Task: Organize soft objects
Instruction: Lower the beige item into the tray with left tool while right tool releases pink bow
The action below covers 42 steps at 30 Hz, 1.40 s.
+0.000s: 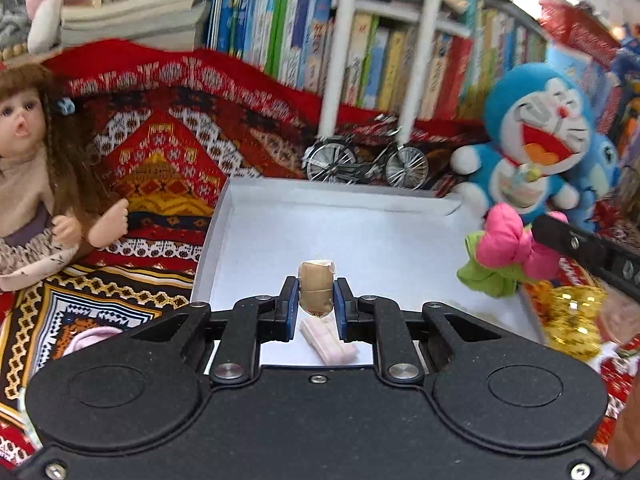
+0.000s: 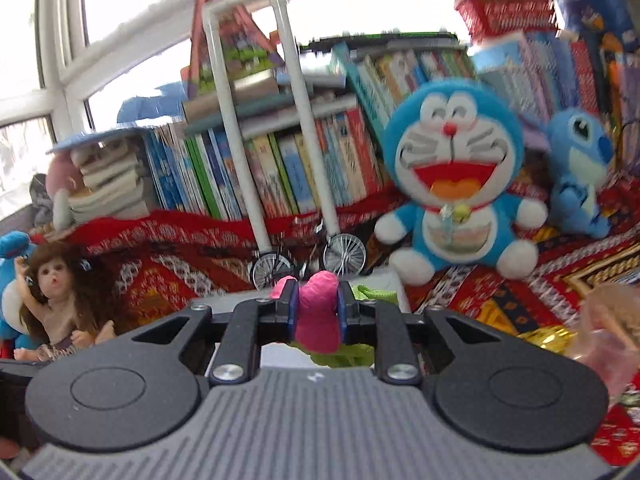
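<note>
Nearest, inside white tray (image 1: 248,240): one pale pink wrapped soft piece (image 1: 329,345), lying flat at the near edge, already placed.
Just above it: left claw (image 1: 316,300), clamped on a tan wrapped soft piece (image 1: 316,290), held upright over the near part of the tray, not yet set down.
Right of tray, over its right rim: right claw (image 2: 317,312), clamped on a pink cloth flower (image 2: 318,316) with green cloth leaves (image 1: 486,278), lifted and close to the tray, not yet inside.
Near right, on patterned red cloth (image 1: 160,152) covering the surface: gold shiny ornament (image 1: 574,320), untouched.
Left, off the tray: long-haired doll (image 1: 28,168), seated.
Far edge of tray: miniature metal bicycle (image 1: 364,162), standing just behind.
Far right: blue cat plush (image 2: 456,184), smaller blue plush (image 2: 578,172) beside it, both outside the tray.
Farthest: rows of books (image 1: 360,52).
Progress, judged: early; one item deposited, two in claws about to go in, plush toys possibly remaining.
</note>
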Each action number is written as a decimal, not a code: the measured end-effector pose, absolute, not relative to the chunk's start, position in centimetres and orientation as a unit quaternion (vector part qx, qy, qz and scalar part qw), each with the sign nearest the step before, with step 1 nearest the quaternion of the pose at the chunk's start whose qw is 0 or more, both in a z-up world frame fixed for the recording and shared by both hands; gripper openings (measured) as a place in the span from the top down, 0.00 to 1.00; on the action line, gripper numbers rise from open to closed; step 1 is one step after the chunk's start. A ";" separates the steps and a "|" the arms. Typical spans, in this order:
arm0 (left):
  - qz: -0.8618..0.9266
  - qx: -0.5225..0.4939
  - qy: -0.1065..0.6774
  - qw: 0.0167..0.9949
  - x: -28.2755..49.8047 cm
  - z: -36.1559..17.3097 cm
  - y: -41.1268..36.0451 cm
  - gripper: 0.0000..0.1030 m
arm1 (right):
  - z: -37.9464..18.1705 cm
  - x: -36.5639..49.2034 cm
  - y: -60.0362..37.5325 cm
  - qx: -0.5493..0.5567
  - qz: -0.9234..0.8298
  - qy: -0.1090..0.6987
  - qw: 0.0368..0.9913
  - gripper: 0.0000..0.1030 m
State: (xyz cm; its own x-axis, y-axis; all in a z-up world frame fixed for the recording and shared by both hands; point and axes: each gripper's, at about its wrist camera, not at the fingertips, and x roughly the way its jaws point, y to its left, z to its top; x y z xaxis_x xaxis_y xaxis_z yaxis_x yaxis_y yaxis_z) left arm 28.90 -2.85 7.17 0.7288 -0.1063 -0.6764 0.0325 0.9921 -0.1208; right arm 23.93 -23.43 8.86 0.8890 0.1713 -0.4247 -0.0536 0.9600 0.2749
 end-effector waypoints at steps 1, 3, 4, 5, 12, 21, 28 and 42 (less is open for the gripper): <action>-0.032 -0.053 0.371 0.927 29.6 6.7 -2.8 0.83 | 8.4 24.3 -23.3 0.126 0.059 0.234 0.962 0.77; -0.021 -0.057 0.378 0.924 30.7 5.9 -2.6 0.83 | 7.6 24.9 -22.8 0.117 0.060 0.244 0.961 0.77; -0.018 -0.059 0.382 0.922 31.1 5.6 -2.5 0.83 | 7.2 25.1 -22.5 0.113 0.060 0.250 0.960 0.77; -0.016 -0.060 0.385 0.921 31.5 5.3 -2.4 0.83 | 6.9 25.2 -22.4 0.112 0.060 0.256 0.958 0.77; -0.023 -0.045 0.399 0.915 32.2 3.8 -2.6 0.83 | 5.0 25.4 -21.9 0.110 0.069 0.280 0.951 0.77; -0.025 -0.051 0.426 0.903 32.8 2.4 -2.7 0.82 | 4.6 25.5 -22.4 0.123 0.075 0.290 0.946 0.77; -0.027 -0.055 0.429 0.901 32.8 2.3 -2.6 0.82 | 4.4 25.5 -23.1 0.147 0.079 0.298 0.940 0.77; -0.029 -0.061 0.420 0.905 31.8 2.9 -2.7 0.64 | 4.3 25.0 -24.1 0.168 0.076 0.306 0.934 0.69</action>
